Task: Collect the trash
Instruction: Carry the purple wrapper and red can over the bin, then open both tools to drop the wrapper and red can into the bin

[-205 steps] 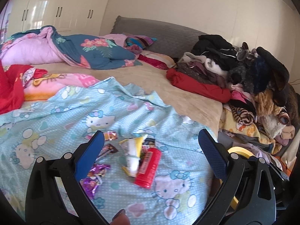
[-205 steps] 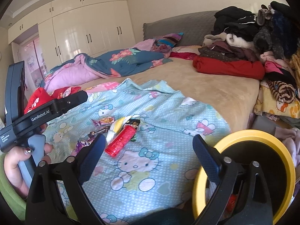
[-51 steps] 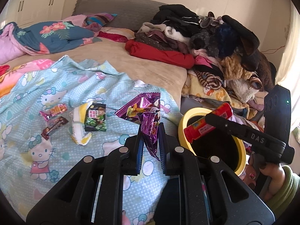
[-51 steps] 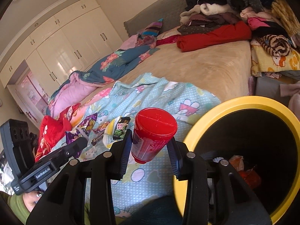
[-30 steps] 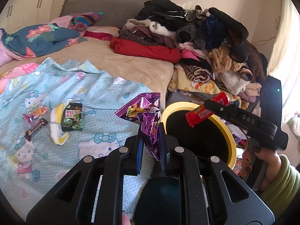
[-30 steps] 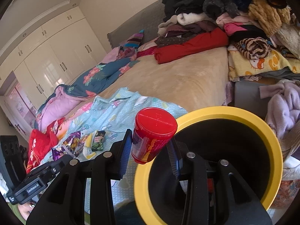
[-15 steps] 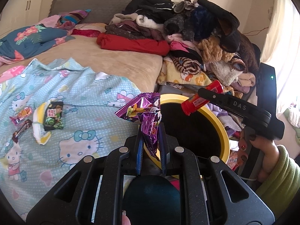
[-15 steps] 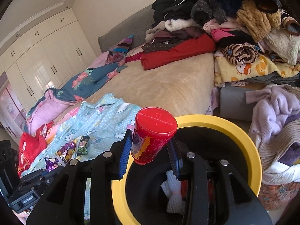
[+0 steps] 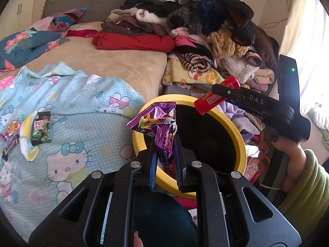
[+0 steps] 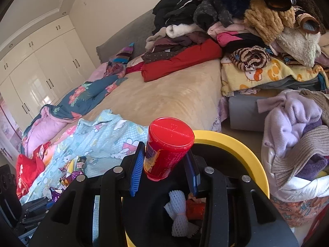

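My left gripper (image 9: 165,160) is shut on a purple snack wrapper (image 9: 159,129), held over the near rim of the yellow-rimmed black trash bin (image 9: 240,144). My right gripper (image 10: 164,164) is shut on a red tube (image 10: 167,148) and holds it above the bin's (image 10: 253,156) opening; the right gripper also shows in the left wrist view (image 9: 213,100) holding the red tube (image 9: 216,97). Inside the bin lie a white foam net (image 10: 180,216) and a red piece. More wrappers (image 9: 39,130) lie on the light-blue Hello Kitty sheet (image 9: 82,123).
A tall heap of clothes (image 9: 205,30) stands behind the bin on the bed's right side. A basket of lilac and white clothes (image 10: 298,144) is right of the bin. A floral quilt (image 10: 82,96) and white wardrobes (image 10: 41,72) are farther back.
Both grippers have moved right, away from the sheet and over the bin. The red tube now hangs above the bin's opening and the purple wrapper has reached its near rim.
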Demonstrator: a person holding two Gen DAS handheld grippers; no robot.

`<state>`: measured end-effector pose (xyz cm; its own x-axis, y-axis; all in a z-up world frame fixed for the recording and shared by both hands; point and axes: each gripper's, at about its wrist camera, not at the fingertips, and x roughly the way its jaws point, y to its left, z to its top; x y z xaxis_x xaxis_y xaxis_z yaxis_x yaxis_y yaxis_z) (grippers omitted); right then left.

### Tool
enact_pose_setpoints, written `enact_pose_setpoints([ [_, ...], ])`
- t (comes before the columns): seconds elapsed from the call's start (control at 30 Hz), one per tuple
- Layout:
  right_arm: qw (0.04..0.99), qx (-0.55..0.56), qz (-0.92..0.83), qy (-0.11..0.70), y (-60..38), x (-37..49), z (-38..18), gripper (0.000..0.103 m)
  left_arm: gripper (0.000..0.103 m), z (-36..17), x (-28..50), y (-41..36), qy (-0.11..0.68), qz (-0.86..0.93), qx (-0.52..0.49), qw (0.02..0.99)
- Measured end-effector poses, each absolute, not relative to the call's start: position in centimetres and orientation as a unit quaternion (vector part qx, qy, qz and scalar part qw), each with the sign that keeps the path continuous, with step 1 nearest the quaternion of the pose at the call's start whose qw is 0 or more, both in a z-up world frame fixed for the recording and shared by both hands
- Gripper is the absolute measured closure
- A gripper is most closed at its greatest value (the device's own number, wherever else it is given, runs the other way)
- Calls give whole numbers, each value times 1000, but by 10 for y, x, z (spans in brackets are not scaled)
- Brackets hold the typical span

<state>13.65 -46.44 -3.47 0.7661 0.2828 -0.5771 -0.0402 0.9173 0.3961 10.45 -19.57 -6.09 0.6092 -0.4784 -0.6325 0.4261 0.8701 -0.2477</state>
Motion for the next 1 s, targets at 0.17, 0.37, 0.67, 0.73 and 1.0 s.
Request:
enact_pose_setpoints([
  [0.17, 920, 186, 77, 337, -470, 138, -40, 68, 93, -66, 108, -205, 368, -258, -31, 893],
  [0.37, 918, 188, 69, 341, -474, 139, -44, 68, 93, -73, 113, -214, 376, -264, -28, 888],
  [0.67, 917, 185, 63, 348, -477, 143, -50, 68, 93, -85, 124, -228, 390, -272, -23, 880],
  [0.73, 916, 185, 62, 350, -478, 144, -51, 68, 93, -88, 125, -232, 392, -273, -21, 878],
  [1.0, 912, 192, 55, 359, -483, 147, -58, 68, 93, -95, 133, -241, 396, -271, -17, 877],
])
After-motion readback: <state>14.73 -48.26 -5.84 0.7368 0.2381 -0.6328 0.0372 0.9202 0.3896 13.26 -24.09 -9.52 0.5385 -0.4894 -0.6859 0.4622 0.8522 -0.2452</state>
